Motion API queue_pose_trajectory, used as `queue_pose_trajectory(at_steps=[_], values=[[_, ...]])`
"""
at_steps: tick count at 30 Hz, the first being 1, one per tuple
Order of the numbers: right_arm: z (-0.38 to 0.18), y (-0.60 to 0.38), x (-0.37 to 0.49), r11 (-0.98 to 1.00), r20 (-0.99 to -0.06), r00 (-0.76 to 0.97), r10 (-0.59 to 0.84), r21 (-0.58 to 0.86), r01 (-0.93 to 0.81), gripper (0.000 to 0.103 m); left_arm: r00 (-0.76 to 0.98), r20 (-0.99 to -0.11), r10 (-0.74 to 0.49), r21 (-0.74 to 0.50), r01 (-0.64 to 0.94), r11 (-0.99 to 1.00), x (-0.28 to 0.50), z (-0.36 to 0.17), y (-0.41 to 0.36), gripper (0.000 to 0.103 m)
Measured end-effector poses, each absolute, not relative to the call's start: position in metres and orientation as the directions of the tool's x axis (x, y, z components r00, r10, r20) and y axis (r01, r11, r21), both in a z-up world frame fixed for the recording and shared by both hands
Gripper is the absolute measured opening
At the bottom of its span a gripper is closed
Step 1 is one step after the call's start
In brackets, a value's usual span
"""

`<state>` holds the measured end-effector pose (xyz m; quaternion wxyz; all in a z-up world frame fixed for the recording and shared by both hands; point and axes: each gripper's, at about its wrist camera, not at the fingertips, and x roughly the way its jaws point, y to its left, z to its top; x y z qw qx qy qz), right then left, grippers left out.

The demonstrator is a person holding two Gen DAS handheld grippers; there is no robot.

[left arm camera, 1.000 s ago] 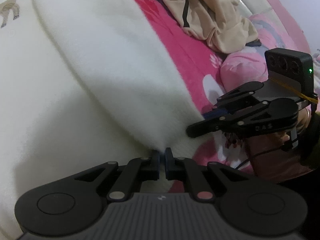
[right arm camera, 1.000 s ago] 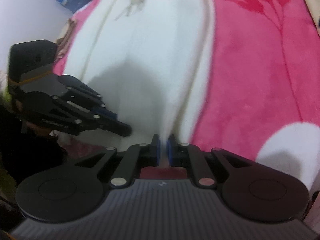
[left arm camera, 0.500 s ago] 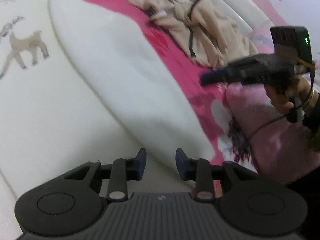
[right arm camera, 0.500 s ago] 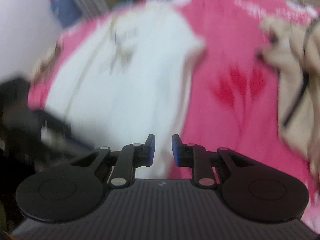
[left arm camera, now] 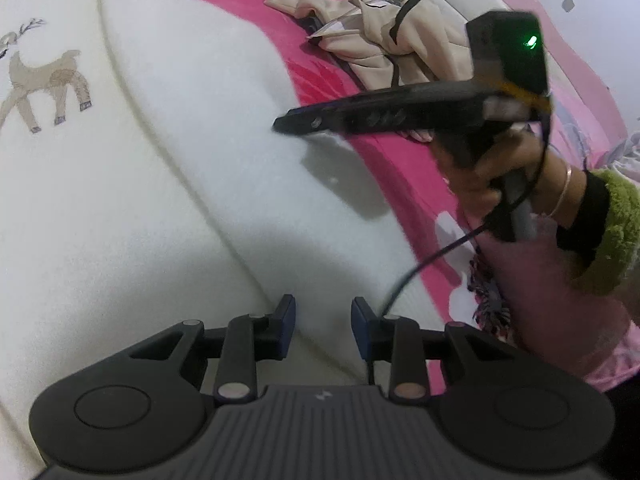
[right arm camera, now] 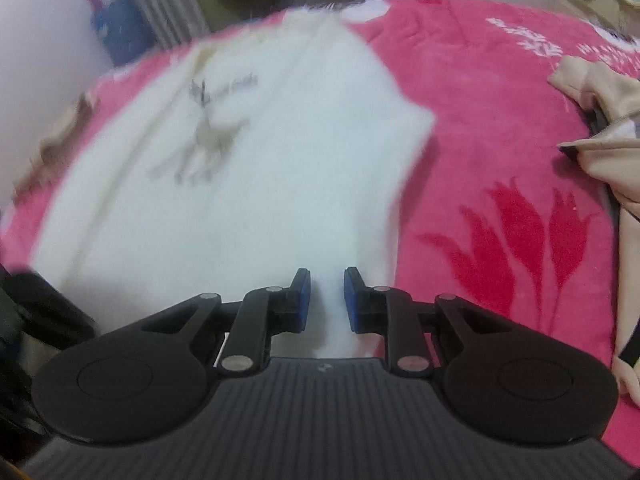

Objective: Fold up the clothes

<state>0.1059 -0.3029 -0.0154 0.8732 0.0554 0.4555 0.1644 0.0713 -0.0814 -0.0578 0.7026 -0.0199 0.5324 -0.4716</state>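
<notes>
Now white sweater [left arm camera: 168, 184] spread flat on pink bed [right arm camera: 492, 128], left gripper [left arm camera: 323, 322] open and empty above its lower part, right gripper [right arm camera: 323, 294] open over its folded edge, beige garment [left arm camera: 384, 40] lying well apart.

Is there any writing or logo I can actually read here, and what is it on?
White lettering on the pink blanket: too blurred to read.
Small script by the deer on the white sweater: blurred, unreadable.
Small logo mark on the left gripper body: a symbol, no letters.
</notes>
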Motion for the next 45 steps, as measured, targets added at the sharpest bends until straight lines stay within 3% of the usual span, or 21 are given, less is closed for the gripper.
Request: queue_pose_trajectory(at_steps=[5,9,11,16,21,23,26,31,34,38,41,45], values=[[-0.005,-0.317,0.15,0.942,-0.688,0.646,0.331,0.283,-0.181,0.018,-0.033,-0.717,-0.697,-0.548,0.644,0.534,0.076,-0.061,-0.08,0.034],[-0.048,-0.334,0.195,0.954,-0.771,0.581,0.261,0.299,-0.032,0.013,-0.029,-0.709,-0.705,-0.546,0.655,0.522,0.075,-0.063,-0.079,0.034],[-0.038,-0.341,0.199,0.934,-0.739,0.611,0.284,0.358,0.0,0.016,-0.029,-0.71,-0.704,-0.546,0.654,0.524,0.075,-0.063,-0.08,0.036],[-0.013,-0.317,0.23,0.914,-0.64,0.673,0.37,0.38,-0.141,0.016,-0.064,-0.702,-0.71,-0.577,0.635,0.513,0.077,-0.065,-0.079,0.043],[-0.055,-0.289,0.297,0.936,-0.704,0.623,0.341,0.315,-0.157,0.012,-0.069,-0.699,-0.712,-0.582,0.634,0.51,0.076,-0.069,-0.077,0.043],[-0.046,-0.29,0.308,0.926,-0.666,0.663,0.341,0.358,-0.117,0.017,-0.071,-0.699,-0.712,-0.585,0.63,0.511,0.076,-0.07,-0.078,0.043],[-0.028,-0.27,0.316,0.91,-0.601,0.692,0.4,0.348,-0.225,0.017,-0.08,-0.698,-0.712,-0.594,0.621,0.512,0.078,-0.07,-0.078,0.043],[-0.059,-0.24,0.371,0.949,-0.672,0.672,0.311,0.176,-0.262,0.011,-0.094,-0.69,-0.717,-0.609,0.611,0.506,0.081,-0.074,-0.078,0.043],[-0.059,-0.258,0.384,0.928,-0.644,0.675,0.359,0.322,-0.187,0.012,-0.096,-0.688,-0.719,-0.612,0.608,0.505,0.082,-0.075,-0.079,0.044],[-0.04,-0.267,0.374,0.89,-0.59,0.686,0.427,0.409,-0.202,0.012,-0.1,-0.688,-0.718,-0.613,0.61,0.502,0.084,-0.074,-0.08,0.045],[-0.054,-0.264,0.394,0.904,-0.628,0.674,0.389,0.402,-0.148,0.012,-0.103,-0.69,-0.716,-0.61,0.615,0.5,0.086,-0.075,-0.08,0.045],[-0.062,-0.284,0.404,0.838,-0.594,0.704,0.39,0.545,-0.004,0.016,-0.099,-0.689,-0.718,-0.606,0.623,0.495,0.083,-0.075,-0.082,0.046]])
